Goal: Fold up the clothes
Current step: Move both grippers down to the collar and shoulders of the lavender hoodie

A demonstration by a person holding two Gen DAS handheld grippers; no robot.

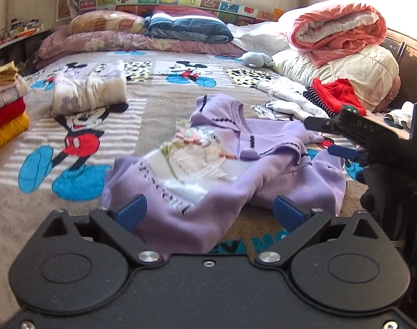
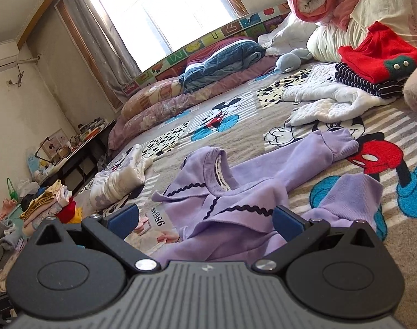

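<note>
A lilac sweatshirt (image 1: 222,164) with a white printed front and dark wavy trim lies crumpled on the Mickey Mouse bedspread (image 1: 79,142). My left gripper (image 1: 208,211) is open, its blue pads on either side of the sweatshirt's near hem, low over it. My right gripper (image 2: 205,220) is open just above the sweatshirt (image 2: 236,192) near its collar and shoulder; it also shows at the right of the left wrist view (image 1: 334,137). One sleeve (image 2: 326,145) stretches away to the right, the other (image 2: 351,194) is bent beside it.
A folded white floral garment (image 1: 88,87) lies at the far left of the bed. A stack of folded clothes (image 1: 5,109) sits at the left edge. White, striped and red clothes (image 2: 367,65) are piled at right, below rolled quilts (image 1: 337,30). Pillows (image 1: 142,35) line the headboard.
</note>
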